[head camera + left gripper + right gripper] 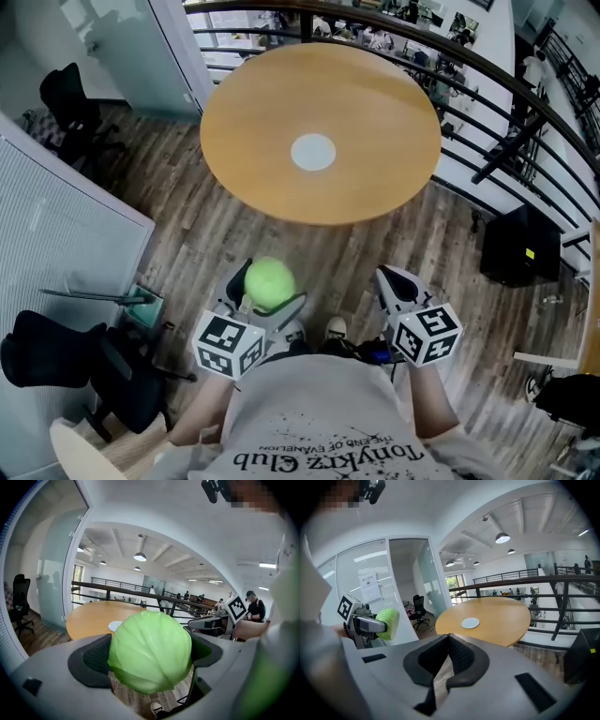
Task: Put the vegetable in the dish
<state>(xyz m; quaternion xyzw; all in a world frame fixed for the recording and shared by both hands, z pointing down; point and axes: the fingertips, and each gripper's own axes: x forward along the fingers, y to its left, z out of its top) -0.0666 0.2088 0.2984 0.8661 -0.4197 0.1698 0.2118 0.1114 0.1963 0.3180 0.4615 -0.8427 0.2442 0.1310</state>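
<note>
Table (375,178), round, stands ahead with the dish (313,152) at its centre. Cabbage (269,282) is short of the table's near edge, clamped between the wide-spread jaws of the left gripper (272,289). The right gripper (392,279), also short of the table, has its jaws together, empty. Best to carry the cabbage level over the table's centre, settle it on the dish, then release slowly, since it will probably roll.

A round light-wood table (375,103) stands far on a dark wood-plank floor (206,248). A black metal railing (497,112) curves behind it, to the right. Far left, a black office chair (70,103) sits by a frosted glass partition (122,47). Round pendant lamps (139,556) glow overhead.
</note>
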